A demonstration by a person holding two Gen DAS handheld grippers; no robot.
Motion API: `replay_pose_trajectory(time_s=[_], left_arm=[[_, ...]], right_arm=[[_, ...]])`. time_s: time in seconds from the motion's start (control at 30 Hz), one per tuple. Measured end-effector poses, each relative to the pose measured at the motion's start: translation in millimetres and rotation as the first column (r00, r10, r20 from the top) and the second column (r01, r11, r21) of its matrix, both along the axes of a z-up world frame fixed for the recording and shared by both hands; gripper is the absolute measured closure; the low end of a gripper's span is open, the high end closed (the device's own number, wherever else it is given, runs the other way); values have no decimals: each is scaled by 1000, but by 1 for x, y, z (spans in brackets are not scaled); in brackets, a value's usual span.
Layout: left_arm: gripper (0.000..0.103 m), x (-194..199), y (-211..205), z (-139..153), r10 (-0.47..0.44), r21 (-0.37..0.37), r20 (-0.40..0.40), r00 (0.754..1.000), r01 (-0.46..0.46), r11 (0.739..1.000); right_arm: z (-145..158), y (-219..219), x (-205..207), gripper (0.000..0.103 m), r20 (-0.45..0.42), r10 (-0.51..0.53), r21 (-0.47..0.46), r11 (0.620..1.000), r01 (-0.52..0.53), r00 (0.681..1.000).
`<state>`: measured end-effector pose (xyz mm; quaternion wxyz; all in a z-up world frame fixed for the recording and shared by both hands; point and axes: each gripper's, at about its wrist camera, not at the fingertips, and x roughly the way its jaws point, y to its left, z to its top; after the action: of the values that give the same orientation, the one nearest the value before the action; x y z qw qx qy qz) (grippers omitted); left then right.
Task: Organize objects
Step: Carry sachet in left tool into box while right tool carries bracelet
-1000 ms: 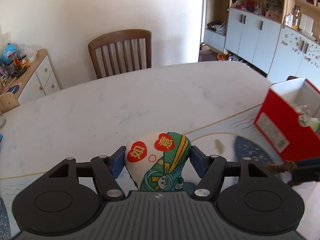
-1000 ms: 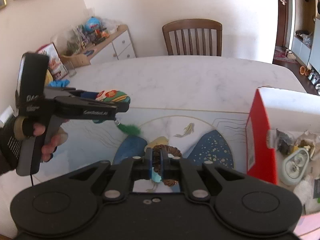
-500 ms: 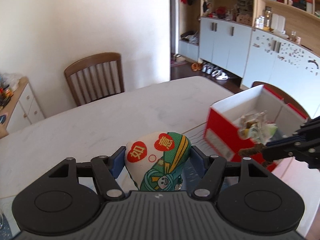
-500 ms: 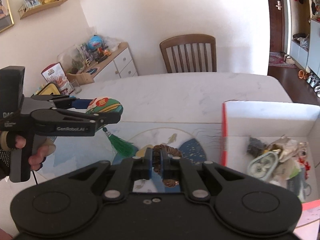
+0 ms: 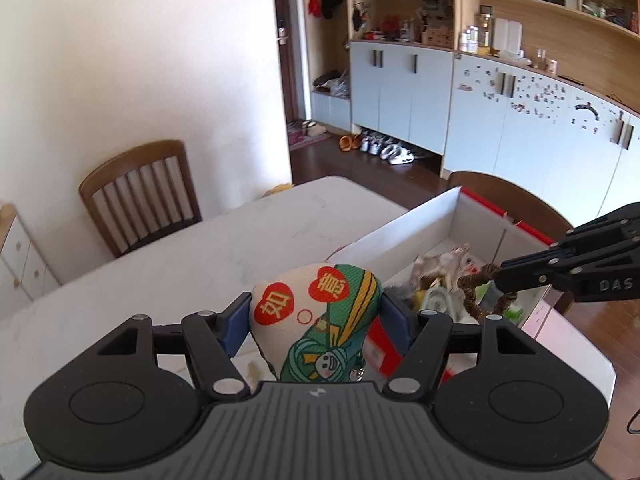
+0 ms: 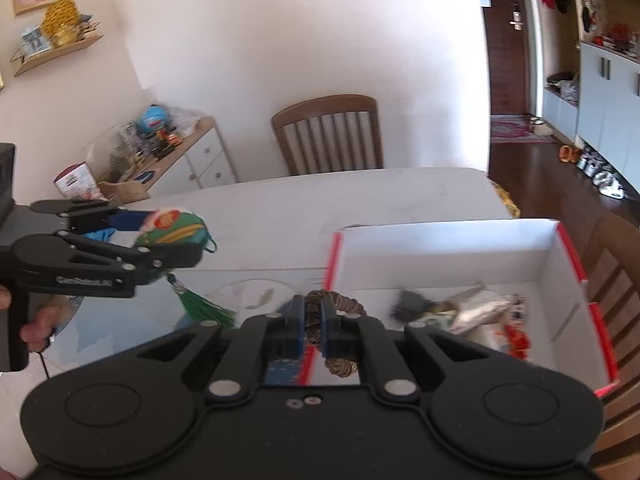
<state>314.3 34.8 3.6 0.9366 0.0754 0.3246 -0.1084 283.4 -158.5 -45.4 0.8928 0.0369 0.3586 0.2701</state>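
My left gripper [image 5: 316, 312] is shut on a stuffed cloth pouch [image 5: 320, 320], white and green with red hearts and a green tassel [image 6: 200, 308], held in the air left of the box. It also shows in the right wrist view [image 6: 172, 232]. My right gripper [image 6: 314, 320] is shut on a brown beaded bracelet [image 6: 340, 304] and holds it over the left edge of the red box [image 6: 576, 264] with a white inside. The bracelet also shows in the left wrist view [image 5: 476, 284].
The box holds several small items [image 6: 472, 312]. It stands on a white marble table [image 6: 360, 196] with a blue patterned mat [image 6: 120, 320]. Wooden chairs [image 6: 328, 136] stand at the far side and right. A sideboard [image 6: 180, 156] with clutter is at the left.
Both grippers have moved right and up toward the box with their loads. The box's open inside is now in front of both.
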Motion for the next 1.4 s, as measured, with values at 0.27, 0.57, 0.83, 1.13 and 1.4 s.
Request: replay_pose_trajectory(time_s=[0.27, 0.57, 0.83, 1.13, 1.4], left_arm=[[35, 23, -51, 16, -54, 4, 23, 998, 54, 999], [35, 51, -101, 12, -84, 33, 23, 996, 83, 996], [35, 90, -131, -17, -50, 72, -37, 998, 53, 996], [35, 128, -140, -67, 4, 198, -117, 993, 20, 980], [35, 140, -145, -100, 34, 228, -204, 978, 14, 974]], right_arm=[[-9, -46, 10, 97, 8, -50, -27, 998, 50, 999], [-23, -84, 23, 97, 0, -68, -45, 997, 68, 998], [-37, -101, 39, 97, -10, -69, -80, 995, 68, 998], [-62, -103, 59, 97, -18, -40, -160, 986, 36, 999], [-85, -95, 67, 97, -61, 1, -196, 981, -13, 998]])
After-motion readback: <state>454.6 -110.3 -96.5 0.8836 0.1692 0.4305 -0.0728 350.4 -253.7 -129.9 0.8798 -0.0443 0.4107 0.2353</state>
